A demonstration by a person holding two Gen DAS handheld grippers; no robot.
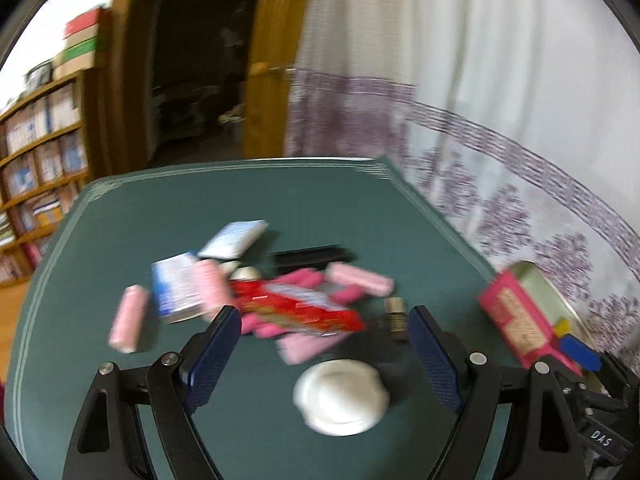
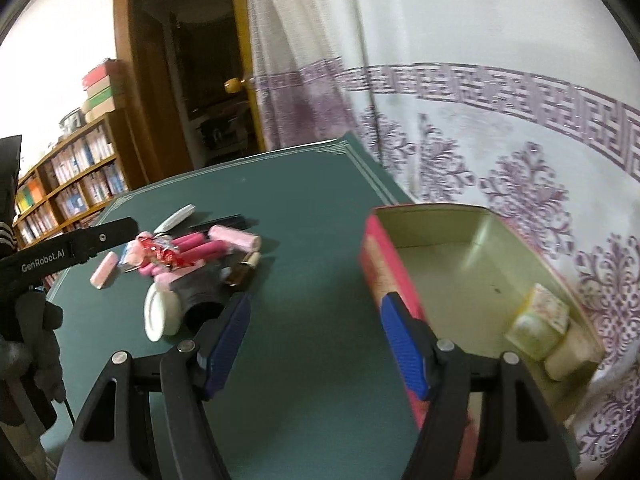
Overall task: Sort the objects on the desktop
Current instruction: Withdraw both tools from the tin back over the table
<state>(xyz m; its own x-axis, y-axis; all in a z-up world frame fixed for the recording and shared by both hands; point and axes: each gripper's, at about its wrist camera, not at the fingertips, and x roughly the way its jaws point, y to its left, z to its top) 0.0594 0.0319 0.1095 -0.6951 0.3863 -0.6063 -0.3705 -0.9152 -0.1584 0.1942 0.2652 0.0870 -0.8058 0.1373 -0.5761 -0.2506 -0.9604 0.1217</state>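
Note:
A pile of small objects lies on the green table (image 1: 168, 208): a red packet (image 1: 296, 304), pink rolls (image 1: 128, 318), a blue-white box (image 1: 176, 286), a white pack (image 1: 234, 238), a black strip (image 1: 310, 256), a small brown bottle (image 1: 395, 314) and a white round lid (image 1: 340, 396). My left gripper (image 1: 326, 320) is open and empty just in front of the pile. My right gripper (image 2: 316, 312) is open and empty beside the pink tin box (image 2: 472, 280), which holds a pale packet (image 2: 540, 320). The pile also shows in the right wrist view (image 2: 188, 252).
The pink tin stands at the table's right edge (image 1: 516, 316). A white curtain with purple pattern (image 2: 500, 140) hangs behind. A bookshelf (image 1: 36, 152) and a dark doorway (image 1: 200, 80) lie beyond the far edge. The left gripper's body (image 2: 72, 250) shows at left.

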